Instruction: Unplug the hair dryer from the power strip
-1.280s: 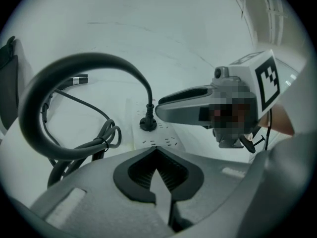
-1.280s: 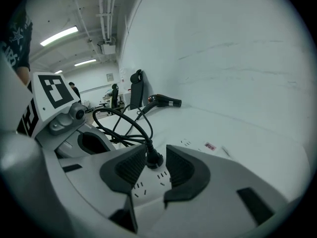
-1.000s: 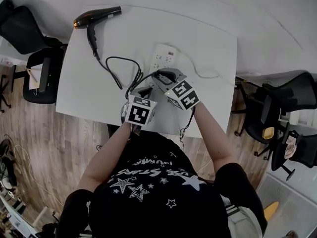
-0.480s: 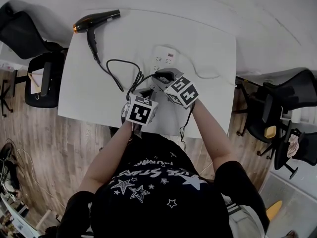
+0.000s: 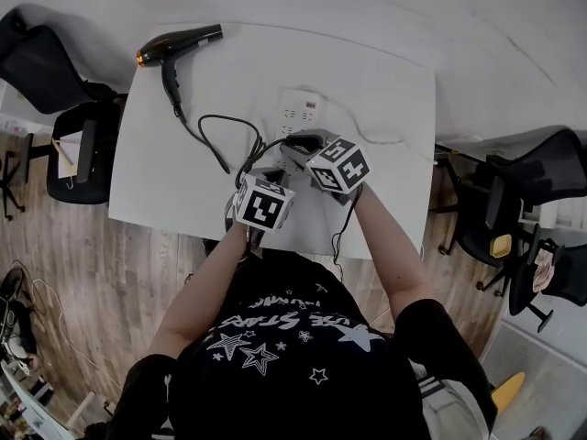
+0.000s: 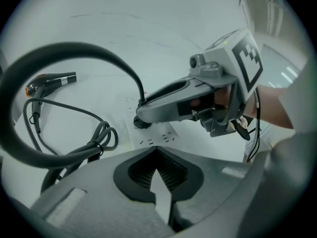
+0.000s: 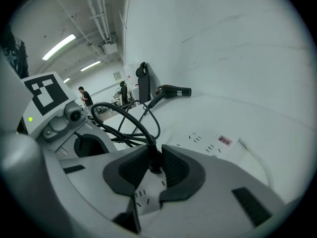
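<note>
The black hair dryer (image 5: 179, 44) lies at the white table's far left corner. Its black cable (image 5: 215, 126) loops across to a black plug (image 7: 152, 163) seated in the white power strip (image 5: 301, 113). My right gripper (image 5: 295, 142) reaches in from the right; its jaws have just been closing, and the pads now press on the plug from both sides. My left gripper (image 6: 158, 157) sits low over the strip's near end (image 6: 163, 135), with its jaws a little apart, nothing between them and the strip's white showing through. From there I see the right gripper (image 6: 141, 118) on the plug.
The strip's white cord (image 5: 376, 138) trails off to the right. Black office chairs stand left (image 5: 78, 140) and right (image 5: 500, 209) of the table (image 5: 174, 172). A bundled loop of dryer cable (image 6: 96, 143) lies just left of the strip.
Both grippers stay at the strip. The right gripper's marker cube has rolled slightly. The dryer and cable lie as before.
</note>
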`<state>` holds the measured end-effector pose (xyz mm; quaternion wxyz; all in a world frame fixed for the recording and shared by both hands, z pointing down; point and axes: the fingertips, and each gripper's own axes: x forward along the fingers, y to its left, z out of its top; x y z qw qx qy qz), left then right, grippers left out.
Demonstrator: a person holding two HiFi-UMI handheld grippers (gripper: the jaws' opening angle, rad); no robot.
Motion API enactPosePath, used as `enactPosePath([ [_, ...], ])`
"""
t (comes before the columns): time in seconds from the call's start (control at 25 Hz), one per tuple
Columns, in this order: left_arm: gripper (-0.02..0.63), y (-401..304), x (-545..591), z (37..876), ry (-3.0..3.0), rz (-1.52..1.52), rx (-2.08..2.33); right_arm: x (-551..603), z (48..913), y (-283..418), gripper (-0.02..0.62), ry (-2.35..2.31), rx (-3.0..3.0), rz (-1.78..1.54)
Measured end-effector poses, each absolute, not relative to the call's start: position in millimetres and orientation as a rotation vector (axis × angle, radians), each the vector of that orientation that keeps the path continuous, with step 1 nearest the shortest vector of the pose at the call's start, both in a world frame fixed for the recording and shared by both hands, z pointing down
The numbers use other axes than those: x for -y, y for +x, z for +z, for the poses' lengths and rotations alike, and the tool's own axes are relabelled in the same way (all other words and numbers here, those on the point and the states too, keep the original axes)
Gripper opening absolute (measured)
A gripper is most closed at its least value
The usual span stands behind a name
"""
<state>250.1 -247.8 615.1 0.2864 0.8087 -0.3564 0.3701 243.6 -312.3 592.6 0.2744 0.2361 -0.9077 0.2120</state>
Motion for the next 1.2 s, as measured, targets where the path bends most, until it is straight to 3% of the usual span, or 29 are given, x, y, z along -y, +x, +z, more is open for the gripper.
enactPosePath([
  [0.2, 0.007, 249.0, 248.4, 614.5, 2.162, 0.989, 0.962, 314.1, 592.5, 245.3, 0.084, 0.642, 2.470, 0.678],
  [0.56, 0.007, 250.6, 248.6, 616.1, 2.151, 1.002, 0.901, 309.9, 589.0, 235.3, 0.078, 0.667, 2.371, 0.389],
  [0.76, 0.007, 250.5, 247.9, 616.7, 2.144, 1.001, 0.883, 315.2, 591.2, 240.9, 0.080, 0.669, 2.392, 0.624],
  [1.2, 0.006, 249.3, 251.8, 617.3, 2.141, 0.980, 0.858, 318.8, 592.2, 245.4, 0.078, 0.688, 2.428, 0.752],
])
